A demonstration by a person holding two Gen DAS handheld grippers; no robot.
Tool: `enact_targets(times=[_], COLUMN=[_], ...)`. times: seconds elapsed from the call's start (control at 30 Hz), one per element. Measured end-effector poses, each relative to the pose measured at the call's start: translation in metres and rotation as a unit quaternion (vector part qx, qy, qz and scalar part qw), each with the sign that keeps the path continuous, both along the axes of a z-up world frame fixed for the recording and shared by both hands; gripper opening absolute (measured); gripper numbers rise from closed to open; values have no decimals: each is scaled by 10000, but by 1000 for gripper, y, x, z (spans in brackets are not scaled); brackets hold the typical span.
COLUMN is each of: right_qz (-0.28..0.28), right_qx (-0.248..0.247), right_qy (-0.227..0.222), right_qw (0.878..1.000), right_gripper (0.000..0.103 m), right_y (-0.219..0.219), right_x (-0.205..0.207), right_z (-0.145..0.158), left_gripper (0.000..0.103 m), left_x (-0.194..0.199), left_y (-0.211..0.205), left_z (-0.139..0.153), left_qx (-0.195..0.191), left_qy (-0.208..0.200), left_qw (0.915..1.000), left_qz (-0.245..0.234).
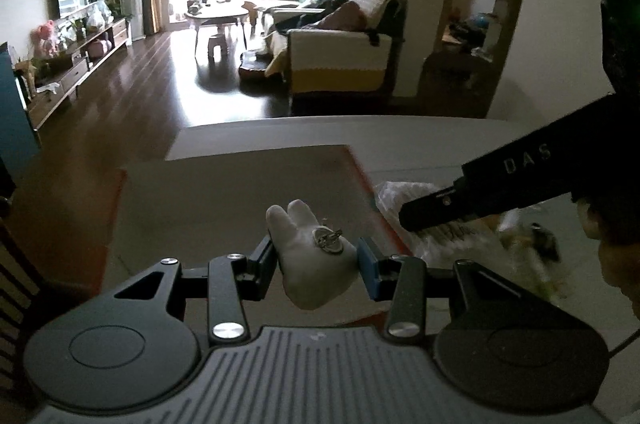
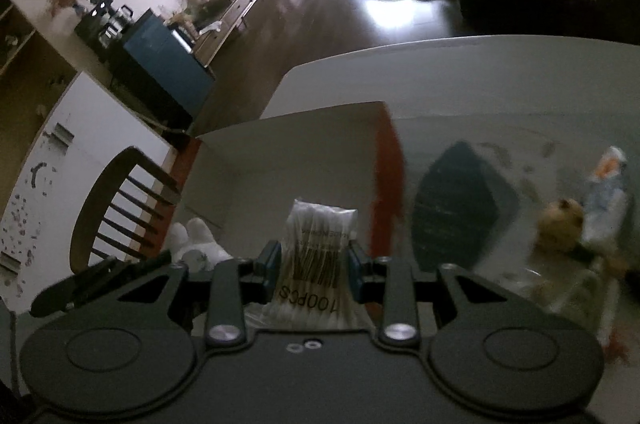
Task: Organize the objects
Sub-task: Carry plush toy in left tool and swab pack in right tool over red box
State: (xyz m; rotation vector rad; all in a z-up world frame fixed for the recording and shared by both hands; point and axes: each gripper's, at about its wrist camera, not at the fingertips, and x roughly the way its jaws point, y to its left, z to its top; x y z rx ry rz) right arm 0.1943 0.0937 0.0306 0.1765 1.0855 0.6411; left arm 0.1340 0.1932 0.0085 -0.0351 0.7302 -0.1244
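While the left gripper [image 1: 316, 266] is clamped on a small white tooth-shaped plush toy [image 1: 314, 256] with a metal keyring [image 1: 329, 237] on top, it hangs over the open red-edged cardboard box [image 1: 240, 192] on the pale table [image 1: 420, 140]. Its 2 fingers [image 1: 262, 264] press the toy's sides. Just beside it, the right gripper [image 2: 312, 264] is closed around a clear plastic packet of cotton swabs [image 2: 316, 264] (printed "100PCS"), held above the same box. Right of the box lie a dark square pad [image 2: 460, 208], a small brown plush figure [image 2: 560, 224] and a blurred white-and-orange packet [image 2: 606, 184]. A dark wooden chair [image 2: 120, 208] stands left of the table.
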Motion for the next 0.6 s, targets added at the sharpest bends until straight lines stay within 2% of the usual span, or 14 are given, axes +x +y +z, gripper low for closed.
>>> enact_targets(times=[0.2, 0.37, 0.6], right_qz=[120, 285, 647], right_qx=[-315, -539, -1091], right_qy=[-162, -191, -376], right_qw=[9993, 9980, 9912], right_gripper=[34, 34, 34], right_y=[49, 76, 101], right_x=[7, 13, 8], right_z=[-19, -38, -71], left_gripper=[43, 43, 43], left_x=[23, 46, 72], left_y=[44, 75, 88], left_z=[-27, -54, -90], left_qx=[174, 169, 226], left_qy=[302, 692, 1154], left_qw=[9994, 9974, 9930], left_qz=[63, 68, -141])
